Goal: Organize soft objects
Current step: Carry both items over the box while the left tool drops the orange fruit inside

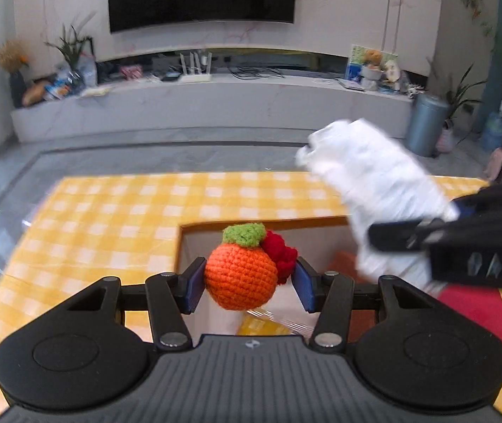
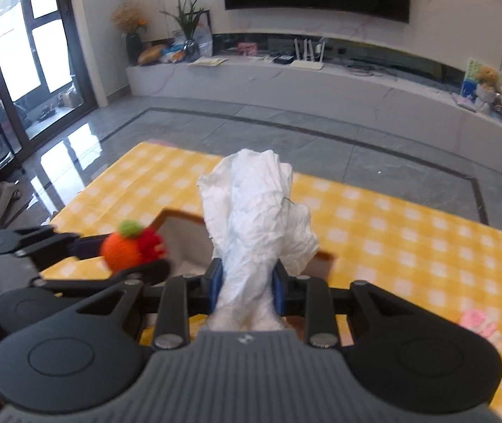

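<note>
Gripping a crocheted orange (image 1: pixel 240 278) between its 2 pads, the left claw (image 1: pixel 247 282) hangs over an open box (image 1: pixel 215 227) on the yellow-checked bench (image 1: pixel 109 218). Right claw (image 2: pixel 247 287) is clenched on a crumpled white bag (image 2: pixel 258 208) beside it.

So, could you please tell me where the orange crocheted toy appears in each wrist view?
Left wrist: the orange crocheted toy sits low at centre, clamped in the left gripper.
Right wrist: the toy is at left, mid-height, in that gripper.
Shared landmark: the cardboard box behind it.
</note>
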`<state>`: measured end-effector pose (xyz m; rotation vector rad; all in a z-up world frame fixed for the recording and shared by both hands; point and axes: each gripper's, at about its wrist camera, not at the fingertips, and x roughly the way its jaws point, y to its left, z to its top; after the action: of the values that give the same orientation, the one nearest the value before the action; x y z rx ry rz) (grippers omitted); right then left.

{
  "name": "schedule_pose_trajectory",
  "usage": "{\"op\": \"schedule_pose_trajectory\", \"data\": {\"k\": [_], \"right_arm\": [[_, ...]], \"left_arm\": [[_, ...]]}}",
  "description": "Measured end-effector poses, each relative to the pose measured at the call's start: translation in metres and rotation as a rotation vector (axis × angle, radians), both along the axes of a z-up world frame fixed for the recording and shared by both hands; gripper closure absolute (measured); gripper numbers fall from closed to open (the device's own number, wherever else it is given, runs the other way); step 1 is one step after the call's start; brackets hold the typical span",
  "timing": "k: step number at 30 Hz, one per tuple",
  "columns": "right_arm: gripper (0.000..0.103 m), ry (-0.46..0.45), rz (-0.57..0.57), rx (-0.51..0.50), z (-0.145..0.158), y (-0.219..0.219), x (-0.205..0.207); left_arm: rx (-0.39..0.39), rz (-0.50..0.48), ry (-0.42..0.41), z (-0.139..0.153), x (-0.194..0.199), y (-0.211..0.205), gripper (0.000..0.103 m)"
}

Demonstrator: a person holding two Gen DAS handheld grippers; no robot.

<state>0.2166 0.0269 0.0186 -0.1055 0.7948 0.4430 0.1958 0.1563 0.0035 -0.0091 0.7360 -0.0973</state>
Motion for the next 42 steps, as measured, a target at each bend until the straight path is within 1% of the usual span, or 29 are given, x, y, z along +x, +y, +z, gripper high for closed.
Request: {"op": "schedule_pose_trajectory", "data": {"k": [4, 7, 9, 11, 12, 13, 14, 16, 19, 21, 24, 26, 29, 32, 36, 39, 42], "right_arm": [[0.077, 0.009, 0.000, -0.073, -0.018, 0.013, -0.004], [0.077, 0.039, -0.010, -0.075, -0.026, 0.011, 0.000], [0.077, 0.028, -0.024, -0.100, -0.027, 0.014, 0.002], [0.077, 0.005, -0.028, -0.141, -0.028, 0.017, 0.003], [0.077, -0.007, -0.031, -0.153, -0.028, 0.017, -0.001], [0.077, -0.006, -0.036, -0.156, -0.029, 0.015, -0.001], [0.077, 0.002, -0.046, -0.152, -0.029, 0.012, -0.001], [0.077, 0.018, -0.065, -0.143, -0.030, 0.005, -0.003], [0.077, 0.014, -0.089, -0.144, -0.029, -0.005, -0.004], [0.077, 0.010, -0.096, -0.131, -0.027, -0.012, -0.007], [0.077, 0.014, -0.107, -0.109, -0.024, -0.019, -0.009], [0.077, 0.017, -0.107, -0.094, -0.023, -0.020, -0.008], [0.077, 0.013, -0.089, -0.072, -0.024, -0.013, -0.007], [0.077, 0.009, -0.063, -0.056, -0.030, -0.001, -0.006], [0.077, 0.021, -0.045, -0.058, -0.046, 0.013, -0.002], [0.077, 0.048, -0.039, -0.072, -0.062, 0.020, 0.001], [0.076, 0.054, -0.015, -0.087, -0.071, 0.027, 0.004]], "left_arm": [[0.025, -0.020, 0.070, -0.019, 0.010, 0.007, 0.044], [0.015, -0.038, 0.106, -0.031, 0.015, 0.009, 0.043], [0.012, -0.021, 0.134, -0.039, 0.018, 0.011, 0.043], [0.029, 0.016, 0.150, -0.045, 0.020, 0.011, 0.042], [0.041, 0.026, 0.147, -0.047, 0.018, 0.012, 0.037], [0.057, 0.029, 0.139, -0.049, 0.016, 0.011, 0.030], [0.071, 0.022, 0.134, -0.050, 0.015, 0.010, 0.028], [0.080, -0.011, 0.137, -0.051, 0.012, 0.007, 0.020], [0.097, -0.026, 0.146, -0.052, 0.009, 0.002, 0.016], [0.100, -0.012, 0.133, -0.048, 0.005, 0.001, 0.013], [0.107, 0.018, 0.111, -0.031, -0.003, 0.005, 0.013], [0.072, 0.015, 0.106, -0.015, -0.010, 0.014, 0.012], [0.048, 0.062, 0.036, 0.009, -0.025, 0.027, 0.012], [0.055, 0.071, -0.019, 0.023, -0.033, 0.035, 0.011], [0.071, 0.104, -0.046, 0.027, -0.031, 0.040, 0.011], [0.053, 0.130, -0.038, 0.024, -0.026, 0.044, 0.011], [0.037, 0.134, -0.025, 0.019, -0.024, 0.050, 0.011]]}}
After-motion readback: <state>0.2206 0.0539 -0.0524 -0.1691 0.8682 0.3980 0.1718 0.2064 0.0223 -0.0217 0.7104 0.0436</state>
